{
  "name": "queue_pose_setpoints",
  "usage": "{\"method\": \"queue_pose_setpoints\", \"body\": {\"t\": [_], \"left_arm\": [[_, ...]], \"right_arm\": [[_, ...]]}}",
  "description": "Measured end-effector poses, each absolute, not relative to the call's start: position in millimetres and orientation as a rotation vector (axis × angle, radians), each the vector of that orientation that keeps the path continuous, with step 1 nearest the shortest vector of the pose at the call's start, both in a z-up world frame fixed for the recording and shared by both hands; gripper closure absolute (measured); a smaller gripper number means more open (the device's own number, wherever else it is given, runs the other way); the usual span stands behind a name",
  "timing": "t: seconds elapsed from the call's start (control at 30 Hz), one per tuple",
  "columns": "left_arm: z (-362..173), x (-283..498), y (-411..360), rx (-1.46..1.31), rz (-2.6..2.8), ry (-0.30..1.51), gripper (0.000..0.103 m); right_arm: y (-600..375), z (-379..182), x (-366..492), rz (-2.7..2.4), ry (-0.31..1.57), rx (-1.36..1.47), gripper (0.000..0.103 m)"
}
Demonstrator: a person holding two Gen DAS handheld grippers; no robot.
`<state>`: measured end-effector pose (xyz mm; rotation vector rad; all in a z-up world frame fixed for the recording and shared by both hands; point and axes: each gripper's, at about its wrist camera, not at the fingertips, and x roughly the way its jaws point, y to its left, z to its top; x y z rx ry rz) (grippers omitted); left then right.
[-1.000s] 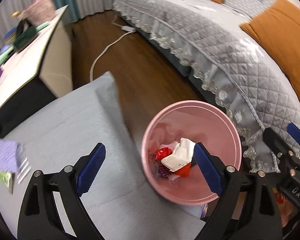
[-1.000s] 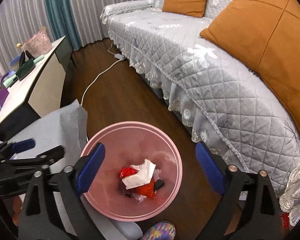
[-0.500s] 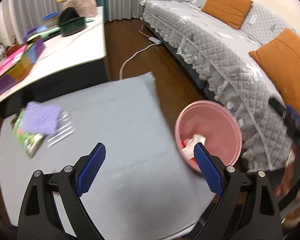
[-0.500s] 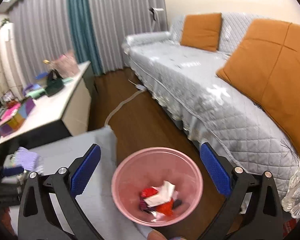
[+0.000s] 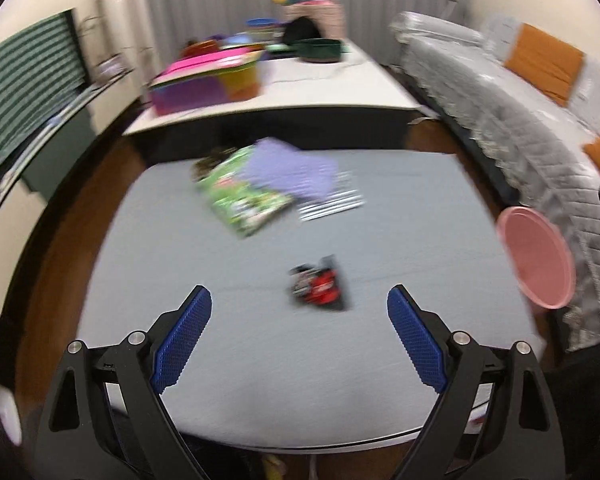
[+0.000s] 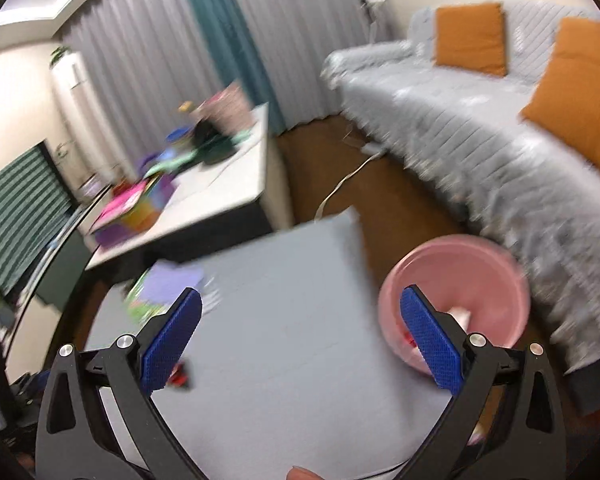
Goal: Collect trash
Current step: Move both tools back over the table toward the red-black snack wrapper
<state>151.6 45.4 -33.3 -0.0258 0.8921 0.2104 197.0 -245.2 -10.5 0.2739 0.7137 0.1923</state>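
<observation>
Wrapper [image 5: 319, 289], red-black, is now appearing ahead between the left gripper [image 5: 299, 337] jaws, replacing the pink bin [image 5: 536, 257]. Blur is hiding its long axis. Both grippers, right gripper [image 6: 300, 343] included, are gaping wide, holding nothing.

A flat grey cloth-covered surface [image 5: 400, 220] is seen. On it, a small red-and-black wrapper [image 5: 319, 284] is laid near the middle; farther back, a green printed packet [image 5: 240, 200], a lilac cloth [image 5: 292, 172] overlapping it, and striped white strips [image 5: 332, 202] are grouped.

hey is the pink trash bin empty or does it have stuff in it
Not empty. The right wrist view shows white and red scraps inside the pink bin, though blurred.
</observation>
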Motion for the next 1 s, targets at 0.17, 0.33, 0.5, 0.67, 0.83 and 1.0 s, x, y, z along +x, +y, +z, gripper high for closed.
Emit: {"method": "queue_pose_setpoints", "body": {"t": [0.17,0.33,0.5,0.67,0.83,1.0], "left_arm": [[-58.5,134.3,88.3,-0.053,0.295,0.928,0.016],[-84.5,130.4,117.9,-0.067,0.369,0.931,0.016],[-98.8,137.9,132.1,-0.166,0.34,0.976,0.016],[-97.0,142.5,138.7,-0.162,0.357,0.971,0.016],[-92.1,141.7,150.6,-0.19,0.381,0.957,0.016],[-88.1,139.1,163.9,-0.224,0.406,0.946,0.016]], "right_arm": [[-161.9,-50.3,187.5,0.363,0.814,0.093,0.005],[-123.7,-79.4,184.6,0.414,0.862,-0.037,0.005],[-118.5,-86.9,190.2,0.422,0.88,-0.034,0.005],[-110.5,-93.8,194.9,0.421,0.897,-0.058,0.005],[-97.4,-92.8,200.6,0.434,0.902,-0.098,0.005],[-64.9,-98.1,215.0,0.477,0.918,-0.141,0.005]]}}
